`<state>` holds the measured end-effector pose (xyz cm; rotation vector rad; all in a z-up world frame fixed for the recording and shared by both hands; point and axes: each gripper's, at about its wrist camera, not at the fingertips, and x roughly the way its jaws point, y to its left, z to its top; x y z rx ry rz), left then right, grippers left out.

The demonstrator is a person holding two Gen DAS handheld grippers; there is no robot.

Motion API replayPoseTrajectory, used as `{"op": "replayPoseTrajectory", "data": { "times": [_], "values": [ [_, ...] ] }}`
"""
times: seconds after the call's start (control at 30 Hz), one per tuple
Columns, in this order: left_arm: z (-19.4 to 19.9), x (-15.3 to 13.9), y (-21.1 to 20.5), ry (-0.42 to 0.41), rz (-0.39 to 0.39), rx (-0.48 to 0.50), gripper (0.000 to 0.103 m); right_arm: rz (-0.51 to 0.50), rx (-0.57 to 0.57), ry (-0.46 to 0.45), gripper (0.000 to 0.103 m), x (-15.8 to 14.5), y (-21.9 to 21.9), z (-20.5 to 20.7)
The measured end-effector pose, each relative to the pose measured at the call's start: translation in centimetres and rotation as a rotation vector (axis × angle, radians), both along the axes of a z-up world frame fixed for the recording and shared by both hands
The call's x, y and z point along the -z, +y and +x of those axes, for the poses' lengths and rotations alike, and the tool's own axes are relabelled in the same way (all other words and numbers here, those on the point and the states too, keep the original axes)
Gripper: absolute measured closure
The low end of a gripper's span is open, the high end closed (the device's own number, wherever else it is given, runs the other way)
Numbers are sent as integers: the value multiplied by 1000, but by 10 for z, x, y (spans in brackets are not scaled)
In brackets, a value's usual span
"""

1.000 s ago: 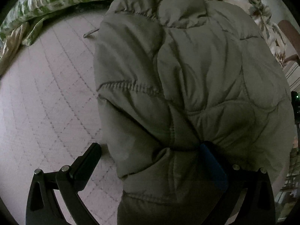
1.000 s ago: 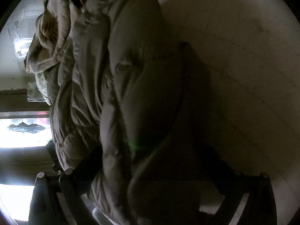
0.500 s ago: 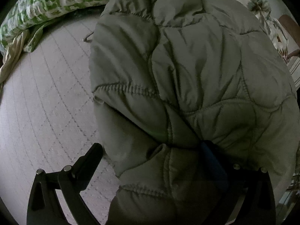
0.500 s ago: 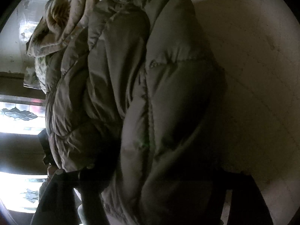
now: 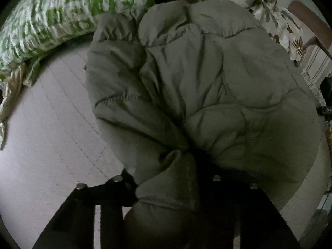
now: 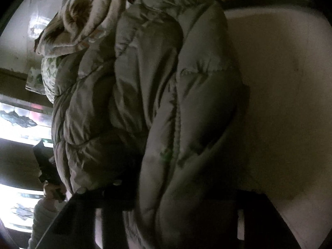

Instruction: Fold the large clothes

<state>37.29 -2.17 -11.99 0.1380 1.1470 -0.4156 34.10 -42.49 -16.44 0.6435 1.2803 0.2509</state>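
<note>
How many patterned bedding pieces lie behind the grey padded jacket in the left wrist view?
2: a green-and-white pillow at the upper left, and a brown floral bedding piece at the upper right. The jacket may hide others.

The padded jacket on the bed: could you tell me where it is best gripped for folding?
Grip the padded jacket at its near hem edge, coming from above and in front. There the padding bunches into a narrow ridge that jaws can span. Both the left gripper and right gripper are closing there.

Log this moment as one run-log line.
step: gripping | left tool: closing on quilted jacket | right tool: closing on jacket | surface: bed cover
</note>
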Motion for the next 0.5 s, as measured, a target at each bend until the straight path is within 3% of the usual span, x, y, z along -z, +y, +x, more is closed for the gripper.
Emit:
{"op": "replayPoseTrajectory", "data": {
  "times": [0.17,0.5],
  "values": [
    [-4,-13,4,-10,-14,-19,68,-53,8,-48,70,-25,9,-5],
    [-4,-49,14,-36,-44,-7,71,-103,10,-113,73,-60,16,-19]
  ]
}}
